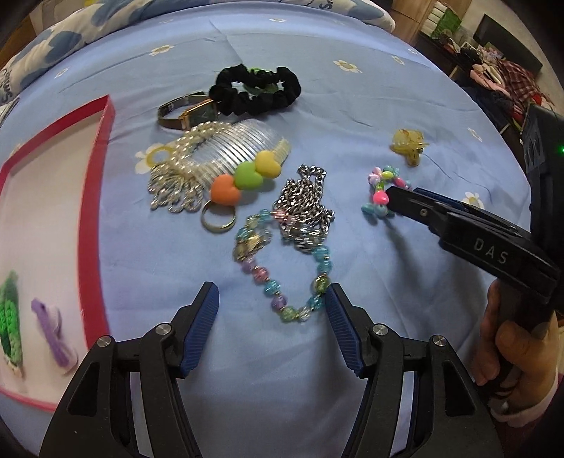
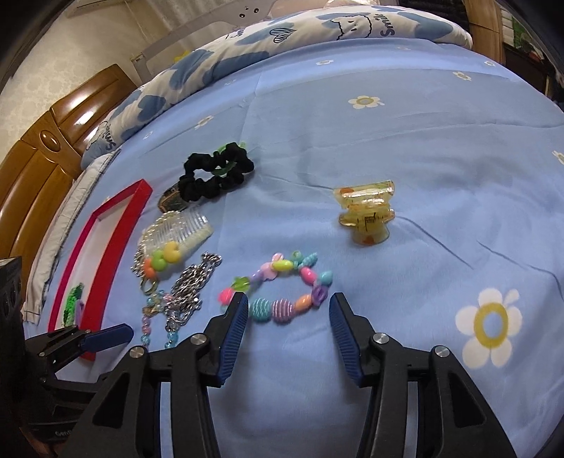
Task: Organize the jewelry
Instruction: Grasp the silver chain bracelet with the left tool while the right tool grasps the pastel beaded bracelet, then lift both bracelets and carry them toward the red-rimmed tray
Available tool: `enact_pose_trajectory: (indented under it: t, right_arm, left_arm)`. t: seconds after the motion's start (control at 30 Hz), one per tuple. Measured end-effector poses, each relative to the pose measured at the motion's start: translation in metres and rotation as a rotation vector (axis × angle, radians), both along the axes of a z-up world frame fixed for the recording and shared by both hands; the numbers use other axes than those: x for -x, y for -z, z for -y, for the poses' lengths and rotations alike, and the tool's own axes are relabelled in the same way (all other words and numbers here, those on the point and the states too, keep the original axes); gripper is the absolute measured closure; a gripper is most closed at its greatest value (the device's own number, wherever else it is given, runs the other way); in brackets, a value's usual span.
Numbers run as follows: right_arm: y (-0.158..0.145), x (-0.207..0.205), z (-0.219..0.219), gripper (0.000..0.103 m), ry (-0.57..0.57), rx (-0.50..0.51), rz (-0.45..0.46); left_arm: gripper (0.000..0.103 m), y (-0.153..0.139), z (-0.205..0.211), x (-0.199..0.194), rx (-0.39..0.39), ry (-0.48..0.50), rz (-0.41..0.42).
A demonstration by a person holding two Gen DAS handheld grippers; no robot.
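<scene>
The left gripper (image 1: 271, 299) stood wide and empty, the pastel bead necklace (image 1: 282, 267) between its tips, tangled with the silver chain (image 1: 303, 204) just beyond. The right gripper (image 2: 287, 310) also gaped, straddling the colourful bead bracelet (image 2: 278, 289). Lifting the necklace would probably drag the chain along.

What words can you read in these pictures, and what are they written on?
"DAS": raised letters on the black right gripper, seen from the left wrist view.
"Smile": dark print on the blue-and-white pillow, beside a cartoon face; it shows again, upside down, on the pillow's lower edge.
The watch face is too small to read.
The letters at the picture's bottom left corner are cut off and unreadable.
</scene>
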State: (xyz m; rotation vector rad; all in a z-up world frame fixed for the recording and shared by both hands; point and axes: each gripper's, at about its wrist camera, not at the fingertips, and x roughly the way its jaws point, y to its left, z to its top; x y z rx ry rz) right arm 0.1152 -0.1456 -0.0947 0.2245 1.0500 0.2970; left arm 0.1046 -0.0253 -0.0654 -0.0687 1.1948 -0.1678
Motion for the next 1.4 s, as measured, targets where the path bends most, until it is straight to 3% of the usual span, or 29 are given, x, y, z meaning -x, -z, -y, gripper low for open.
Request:
enact_pose_trajectory:
  t: [0.07,0.1,0.13,0.17,0.2,0.23,0.43,0.97,1.2,1.4]
  right_arm:
    - [0.002,-0.001,-0.001,0.055,0.001,0.0,0.002]
    - [0.003,-0.002,-0.001,0.057,0.005,0.002,0.007]
    - [0.003,-0.002,-0.001,0.067,0.008,0.002,0.009]
    - [0.004,-0.003,0.002,0.084,0.018,-0.006,0.007]
    - [0.005,-0.004,0.004,0.089,0.027,-0.023,-0.001]
    - [0.005,-0.005,0.006,0.09,0.034,-0.036,-0.006]
    - [-0.002,0.004,0.012,0.092,0.05,-0.069,0.003]
    - [-0.068,0.033,-0.005,0.092,0.001,-0.159,0.114]
    - [-0.079,0.039,-0.025,0.092,-0.047,-0.182,0.129]
    - [-0.079,0.045,-0.039,0.092,-0.078,-0.189,0.129]
  left_arm:
    - [0.045,0.001,0.003,-0.002,-0.01,0.008,0.009]
    - [0.059,0.001,0.003,-0.002,-0.011,0.017,0.016]
    - [0.069,0.001,0.004,-0.002,-0.01,0.026,0.022]
    - [0.086,0.001,0.004,-0.002,-0.003,0.036,0.025]
    - [0.095,0.001,0.002,-0.002,0.008,0.037,0.024]
    - [0.096,0.0,0.0,-0.002,0.021,0.035,0.023]
    - [0.097,-0.009,-0.014,0.008,0.067,-0.001,0.044]
    - [0.097,-0.085,-0.048,0.048,0.137,-0.038,0.201]
    - [0.097,-0.095,-0.058,0.062,0.14,-0.043,0.212]
    - [0.097,-0.082,-0.056,0.07,0.11,-0.032,0.182]
